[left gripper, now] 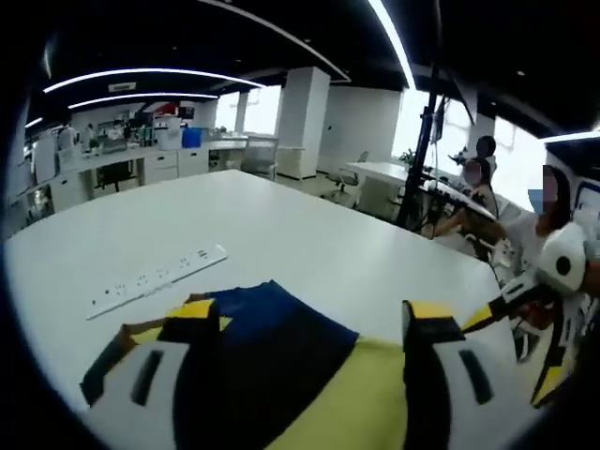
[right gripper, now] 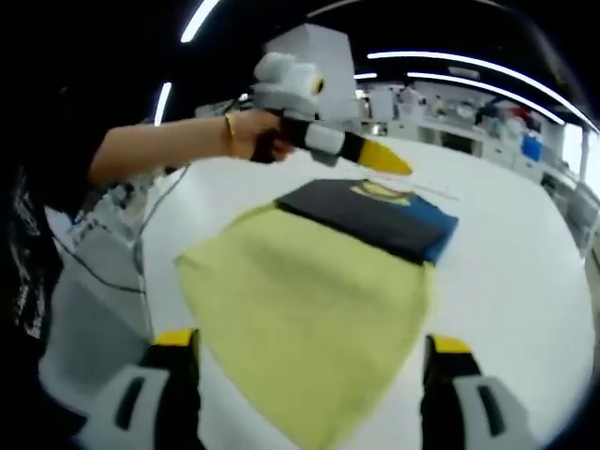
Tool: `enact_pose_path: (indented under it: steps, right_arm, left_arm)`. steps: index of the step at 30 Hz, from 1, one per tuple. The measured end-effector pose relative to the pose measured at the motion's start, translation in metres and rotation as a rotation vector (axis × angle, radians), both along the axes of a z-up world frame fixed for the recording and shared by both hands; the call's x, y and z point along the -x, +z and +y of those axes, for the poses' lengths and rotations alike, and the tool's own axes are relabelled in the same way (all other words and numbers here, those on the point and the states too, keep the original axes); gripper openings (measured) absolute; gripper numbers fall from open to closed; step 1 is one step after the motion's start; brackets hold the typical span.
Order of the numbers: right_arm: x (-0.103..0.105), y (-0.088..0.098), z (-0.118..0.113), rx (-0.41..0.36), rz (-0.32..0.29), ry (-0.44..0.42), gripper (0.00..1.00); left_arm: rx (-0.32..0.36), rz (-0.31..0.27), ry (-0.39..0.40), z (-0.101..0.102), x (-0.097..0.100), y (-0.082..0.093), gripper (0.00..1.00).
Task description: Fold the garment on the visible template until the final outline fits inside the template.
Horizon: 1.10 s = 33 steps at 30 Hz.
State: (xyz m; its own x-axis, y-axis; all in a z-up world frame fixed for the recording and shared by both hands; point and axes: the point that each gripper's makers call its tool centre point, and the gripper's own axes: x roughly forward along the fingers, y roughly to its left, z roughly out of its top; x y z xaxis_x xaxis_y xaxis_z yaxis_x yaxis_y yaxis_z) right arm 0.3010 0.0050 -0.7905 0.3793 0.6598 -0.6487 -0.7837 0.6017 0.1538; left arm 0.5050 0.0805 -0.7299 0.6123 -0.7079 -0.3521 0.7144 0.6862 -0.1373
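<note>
A folded navy garment (right gripper: 370,217) lay on its yellow template (right gripper: 309,309), ahead of the right gripper (right gripper: 314,375), whose jaws stood released; the left gripper (left gripper: 314,361) also spread wide.

The white table (left gripper: 309,234) carried a yellow sheet (right gripper: 309,319) lying flat, a folded dark-and-blue garment (right gripper: 375,216) resting on the sheet's far end, and a white power strip (left gripper: 155,278) set apart.

Open-plan office: desks (left gripper: 122,164), strip lights (left gripper: 141,75)
</note>
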Motion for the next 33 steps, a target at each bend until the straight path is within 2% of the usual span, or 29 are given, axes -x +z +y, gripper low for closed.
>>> enact_pose_path:
  steps: [7, 13, 23, 27, 33]
  right_arm:
    - [0.007, -0.010, -0.001, 0.045, 0.020, 0.059, 0.99]
    - [0.010, -0.013, 0.001, 0.068, 0.020, 0.088, 0.99]
    - [0.017, -0.017, 0.001, 0.094, 0.026, 0.106, 0.99]
    - [0.017, -0.019, -0.002, 0.109, 0.018, 0.110, 0.99]
    - [0.019, -0.024, -0.006, 0.139, -0.001, 0.125, 0.99]
  left_arm:
    - [-0.034, -0.036, 0.022, 0.033, 0.023, -0.001, 0.99]
    - [-0.037, -0.026, 0.044, 0.058, 0.045, -0.002, 0.99]
    - [-0.049, -0.034, 0.056, 0.081, 0.077, -0.002, 0.99]
    - [-0.083, -0.030, 0.059, 0.093, 0.096, -0.009, 0.99]
    - [-0.096, -0.021, 0.063, 0.114, 0.130, -0.014, 0.99]
